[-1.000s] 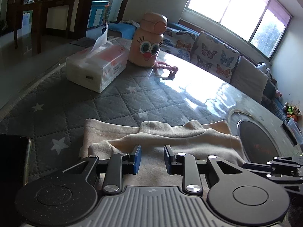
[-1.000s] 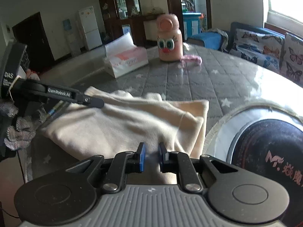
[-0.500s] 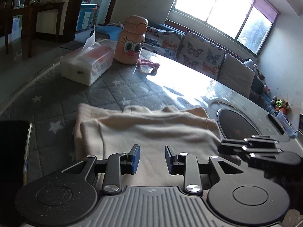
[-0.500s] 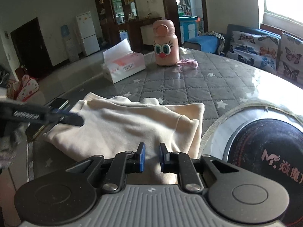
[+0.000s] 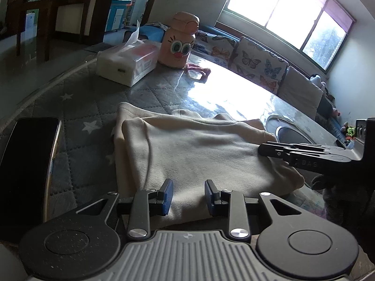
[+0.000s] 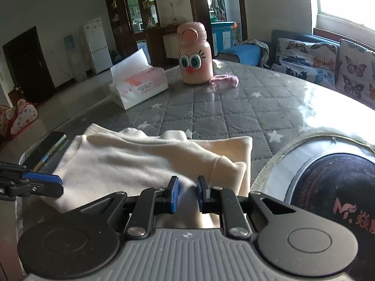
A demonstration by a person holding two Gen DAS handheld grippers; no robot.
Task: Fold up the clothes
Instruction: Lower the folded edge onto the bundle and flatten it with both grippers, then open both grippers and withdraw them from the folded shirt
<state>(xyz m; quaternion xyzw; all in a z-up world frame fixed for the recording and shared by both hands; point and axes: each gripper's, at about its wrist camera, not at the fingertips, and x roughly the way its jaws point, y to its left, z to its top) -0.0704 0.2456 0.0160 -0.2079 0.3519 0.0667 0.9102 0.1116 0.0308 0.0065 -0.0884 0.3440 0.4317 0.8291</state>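
A cream garment (image 5: pixel 192 149) lies folded flat on the grey quilted table cover; it also shows in the right wrist view (image 6: pixel 145 161). My left gripper (image 5: pixel 188 196) is open and empty, just above the garment's near edge. My right gripper (image 6: pixel 187 193) is open and empty over the garment's near right corner. The right gripper also shows in the left wrist view (image 5: pixel 304 154), at the garment's right edge. The left gripper's blue-padded fingers (image 6: pixel 42 180) show at the left of the right wrist view.
A tissue box (image 5: pixel 126 63) and a peach cartoon bottle (image 5: pixel 179 44) with a pink strap (image 5: pixel 196 70) stand at the far side. A dark phone (image 5: pixel 25 159) lies left of the garment. A round induction hob (image 6: pixel 328 187) is set in the table at the right.
Both grippers have drawn back toward the near edge of the garment, and the left view has dropped lower. The garment lies the same way.
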